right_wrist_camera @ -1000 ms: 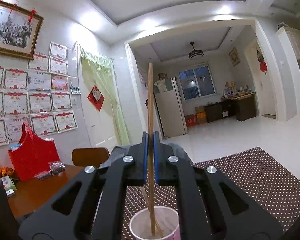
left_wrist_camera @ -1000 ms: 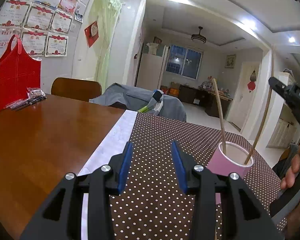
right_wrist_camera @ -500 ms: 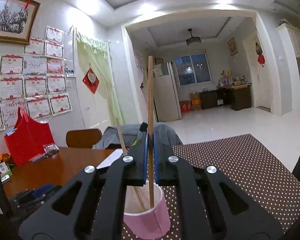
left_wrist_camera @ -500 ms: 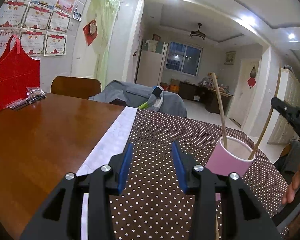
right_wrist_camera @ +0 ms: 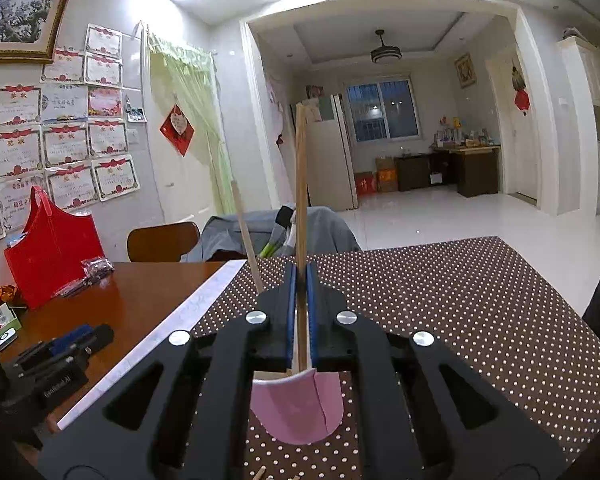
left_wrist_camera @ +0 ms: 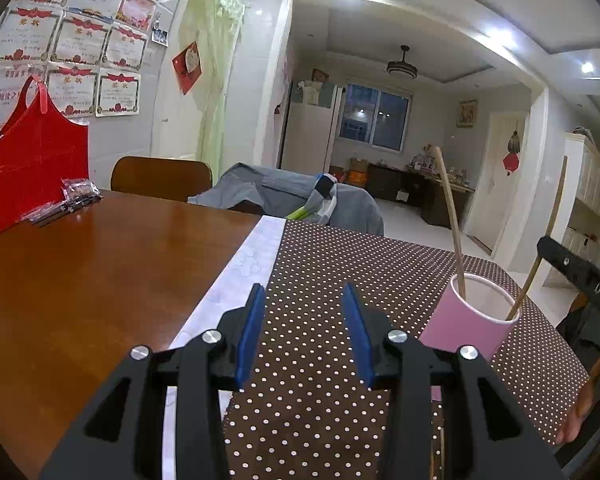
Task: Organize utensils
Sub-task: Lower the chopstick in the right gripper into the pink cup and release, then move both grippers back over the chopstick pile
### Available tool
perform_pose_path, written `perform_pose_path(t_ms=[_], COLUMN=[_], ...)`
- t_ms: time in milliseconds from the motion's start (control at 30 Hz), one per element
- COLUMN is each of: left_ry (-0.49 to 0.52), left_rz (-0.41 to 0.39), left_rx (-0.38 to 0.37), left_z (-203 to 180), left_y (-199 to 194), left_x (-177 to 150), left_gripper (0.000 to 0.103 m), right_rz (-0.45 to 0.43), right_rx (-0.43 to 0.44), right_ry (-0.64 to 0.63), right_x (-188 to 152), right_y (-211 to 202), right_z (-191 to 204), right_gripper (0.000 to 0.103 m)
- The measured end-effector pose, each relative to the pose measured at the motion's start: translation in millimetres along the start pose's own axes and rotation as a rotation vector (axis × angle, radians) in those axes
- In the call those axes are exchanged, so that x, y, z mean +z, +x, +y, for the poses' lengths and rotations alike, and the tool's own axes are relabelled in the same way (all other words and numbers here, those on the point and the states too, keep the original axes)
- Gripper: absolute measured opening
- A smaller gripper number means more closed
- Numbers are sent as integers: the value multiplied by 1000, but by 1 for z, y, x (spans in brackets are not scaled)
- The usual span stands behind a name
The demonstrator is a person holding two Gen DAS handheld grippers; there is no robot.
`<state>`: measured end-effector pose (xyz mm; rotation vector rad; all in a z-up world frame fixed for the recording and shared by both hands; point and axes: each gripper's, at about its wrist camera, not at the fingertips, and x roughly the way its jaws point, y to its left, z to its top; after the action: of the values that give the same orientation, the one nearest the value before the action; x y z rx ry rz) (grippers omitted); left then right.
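While the left gripper (left_wrist_camera: 302, 334) waits with jaws apart and empty over the brown dotted cloth (left_wrist_camera: 320, 264), the pink paper cup (left_wrist_camera: 466, 318) stands to its right, one wooden chopstick (left_wrist_camera: 450, 216) already leaning inside. Farther right, the right gripper (right_wrist_camera: 300, 312) clamps a second wooden chopstick (right_wrist_camera: 301, 184) upright, its lower end inside the cup, apparently ready to drop.

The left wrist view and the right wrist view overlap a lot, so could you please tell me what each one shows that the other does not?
Only the left wrist view shows the left hand-held gripper open over the dotted cloth, and the whole pink cup from the side.

Only the right wrist view shows the right hand-held gripper shut on a chopstick, and the framed picture.

Both show the cup, a second chopstick leaning in it, the red bag and the wooden table.
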<state>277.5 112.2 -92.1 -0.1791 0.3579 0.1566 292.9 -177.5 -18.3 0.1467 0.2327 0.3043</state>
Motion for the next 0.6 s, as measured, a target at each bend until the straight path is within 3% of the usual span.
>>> perform_pose_path(t_ms=[333,433,500,600], left_ry=[52,59,65,84], left_rz=[-5,-2,0,0], left_rx=[4,-5,-10,-17], left_z=[-9,-11,-14,-17], left_y=[-4,-4,-6,-7], left_x=[-1,0,-1,-1], left_gripper=[40,40,44,45], right_rz=[56,64,54,53], right_rx=[-29,-46,-62,-68], right_ry=[9,10,8,-2], right_x=[-5,-6,-6,-6], right_y=[1,-3,-8,-16], right_z=[0,0,0,0], right_gripper=[8,24,48,48])
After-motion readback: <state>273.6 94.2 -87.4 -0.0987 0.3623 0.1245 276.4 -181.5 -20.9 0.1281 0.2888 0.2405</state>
